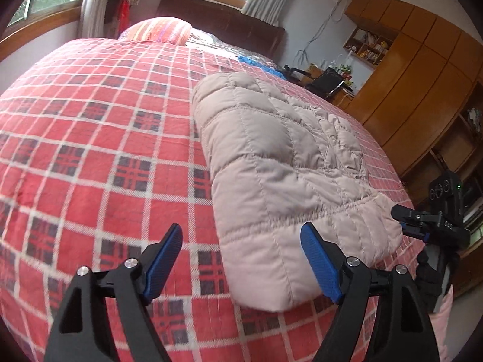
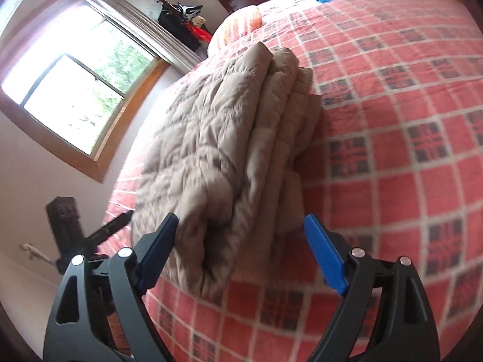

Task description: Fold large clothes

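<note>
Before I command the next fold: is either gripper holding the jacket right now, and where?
Nothing is held. The left gripper and right gripper are both open, at the near end of the folded quilted jacket.

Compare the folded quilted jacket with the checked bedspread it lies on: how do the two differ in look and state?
The quilted jacket is plain beige; the bedspread is red with white lines and dark squares. The jacket is puffy and stitched into padded panels; the bedspread looks thin and flat. The jacket is folded into stacked layers, seen edge-on from the right wrist view; the bedspread lies spread out over the bed. Both are soft textiles, and neither is gripped.
</note>
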